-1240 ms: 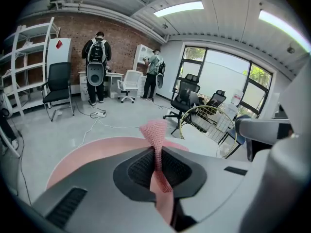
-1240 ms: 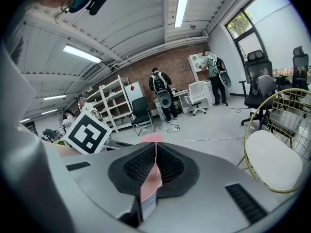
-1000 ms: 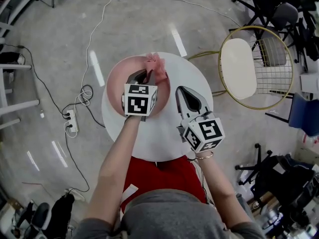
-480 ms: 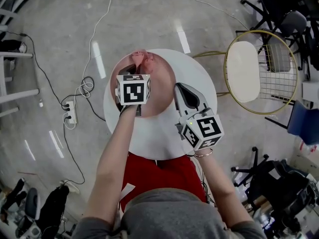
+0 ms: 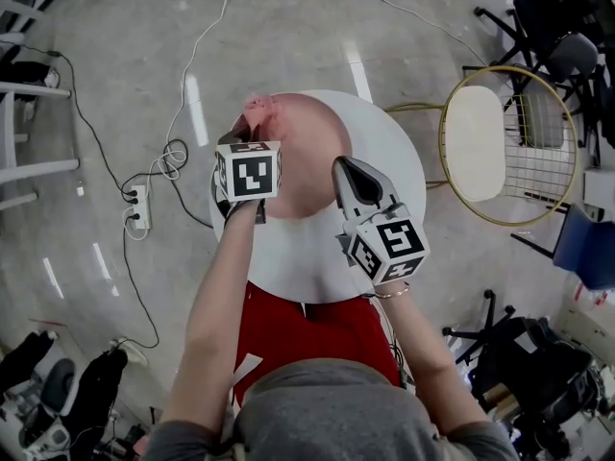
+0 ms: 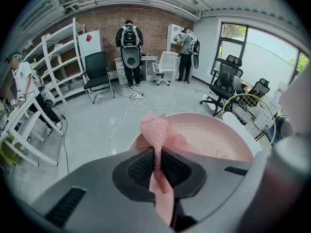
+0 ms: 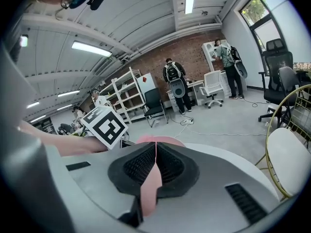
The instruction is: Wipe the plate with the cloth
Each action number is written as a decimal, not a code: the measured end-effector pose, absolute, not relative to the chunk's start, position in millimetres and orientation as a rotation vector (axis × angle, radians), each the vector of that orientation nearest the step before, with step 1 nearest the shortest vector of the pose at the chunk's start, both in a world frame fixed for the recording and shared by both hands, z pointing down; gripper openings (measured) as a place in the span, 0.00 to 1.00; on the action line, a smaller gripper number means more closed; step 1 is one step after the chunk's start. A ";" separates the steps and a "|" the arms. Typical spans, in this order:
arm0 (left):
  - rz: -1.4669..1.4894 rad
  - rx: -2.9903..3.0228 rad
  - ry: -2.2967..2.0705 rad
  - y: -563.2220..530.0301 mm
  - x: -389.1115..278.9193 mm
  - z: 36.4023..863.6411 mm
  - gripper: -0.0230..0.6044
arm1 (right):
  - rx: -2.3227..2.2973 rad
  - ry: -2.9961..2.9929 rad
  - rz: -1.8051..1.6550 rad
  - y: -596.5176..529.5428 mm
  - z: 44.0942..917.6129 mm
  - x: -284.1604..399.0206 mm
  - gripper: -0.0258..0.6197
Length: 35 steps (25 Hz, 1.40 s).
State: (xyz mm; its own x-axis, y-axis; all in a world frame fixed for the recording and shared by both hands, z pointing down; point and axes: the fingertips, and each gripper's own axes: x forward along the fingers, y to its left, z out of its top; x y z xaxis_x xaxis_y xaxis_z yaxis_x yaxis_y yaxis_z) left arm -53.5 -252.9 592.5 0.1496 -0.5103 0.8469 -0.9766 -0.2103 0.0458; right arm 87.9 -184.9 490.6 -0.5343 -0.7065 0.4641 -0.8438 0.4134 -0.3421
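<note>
A pink plate [image 5: 300,161] lies on the round white table [image 5: 317,248]. My left gripper [image 5: 248,131] is shut on a pink mesh cloth [image 5: 258,109], which it holds against the plate's far left rim. In the left gripper view the cloth [image 6: 155,130] sticks up from between the jaws of that gripper [image 6: 158,165], in front of the plate [image 6: 214,137]. My right gripper [image 5: 346,169] is shut on the plate's right rim. In the right gripper view a pink edge of the plate [image 7: 160,141] is clamped in this gripper [image 7: 154,161].
A gold wire chair [image 5: 480,142] with a white seat stands right of the table. A power strip [image 5: 139,221] and cables lie on the floor at the left. Office chairs and people stand far off in the room.
My left gripper has slid the cloth leftward along the plate's far rim. The right gripper has kept its hold on the plate's right rim.
</note>
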 end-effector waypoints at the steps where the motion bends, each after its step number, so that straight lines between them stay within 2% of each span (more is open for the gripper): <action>1: 0.961 1.802 -1.428 -251.0 -57.4 591.4 0.09 | 1.352 -2.428 0.804 -184.3 490.1 85.4 0.09; 15: 0.892 1.818 -1.513 -215.9 -106.1 550.6 0.09 | 1.363 -2.455 0.760 -170.7 471.9 62.1 0.09; 25: 0.700 2.077 -1.122 -201.3 15.5 520.7 0.09 | 1.569 -2.368 0.753 -153.4 459.8 111.8 0.09; 30: 0.751 2.125 -0.951 -196.3 69.5 533.6 0.09 | 1.654 -2.317 0.756 -145.5 459.2 139.7 0.09; 35: 0.872 2.077 -0.858 -187.9 94.3 571.0 0.09 | 1.696 -2.285 0.782 -141.4 466.1 159.1 0.09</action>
